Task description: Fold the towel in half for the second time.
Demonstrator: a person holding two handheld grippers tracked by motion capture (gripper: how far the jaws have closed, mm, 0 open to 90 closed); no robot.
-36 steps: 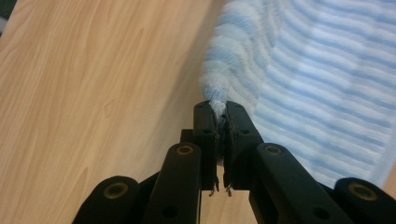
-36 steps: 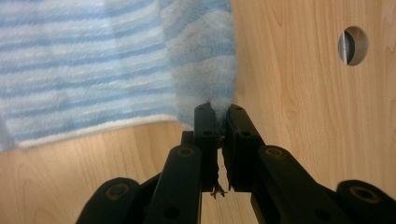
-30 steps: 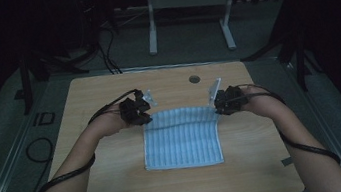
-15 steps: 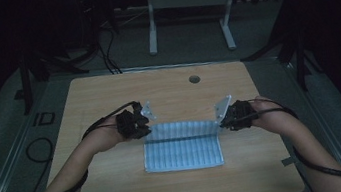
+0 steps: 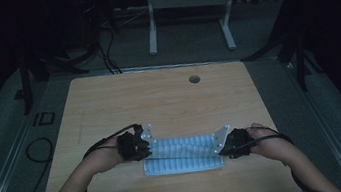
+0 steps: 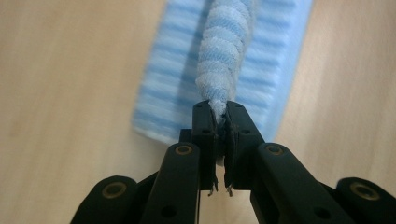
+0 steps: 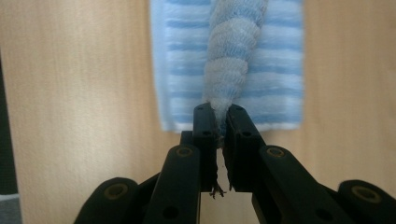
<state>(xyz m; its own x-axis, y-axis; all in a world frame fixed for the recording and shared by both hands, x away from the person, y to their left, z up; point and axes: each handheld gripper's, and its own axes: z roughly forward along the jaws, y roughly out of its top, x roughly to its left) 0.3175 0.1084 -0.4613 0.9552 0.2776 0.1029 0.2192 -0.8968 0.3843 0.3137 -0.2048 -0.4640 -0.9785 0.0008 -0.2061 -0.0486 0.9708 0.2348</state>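
1. You hold the left gripper (image 5: pixel 146 144) at the left end of a blue-and-white striped towel (image 5: pixel 183 156), which lies on the near half of the wooden table (image 5: pixel 158 97).
2. You hold the right gripper (image 5: pixel 222 145) at the towel's right end; your two forearms enter from the bottom of the high view, one on each side of the cloth.
3. In the left gripper view, your left gripper (image 6: pixel 219 122) has its fingers (image 6: pixel 204 135) clamped together on a bunched edge of the towel (image 6: pixel 224 60); the raised edge runs away from the fingers as a twisted ridge.
4. In the same view, the lower layer of the towel lies flat on the table (image 6: pixel 70 93) beneath that ridge.
5. In the right gripper view, your right gripper (image 7: pixel 220 122) has its fingers (image 7: pixel 205 135) clamped on the matching bunched edge of the towel (image 7: pixel 233 56), again above a flat layer on the table (image 7: pixel 84 93).
6. In the high view, the gripped edge stretches between your two grippers, over the part of the towel that rests on the table.
7. A round cable hole (image 5: pixel 194 79) sits in the far part of the table, well apart from the towel.
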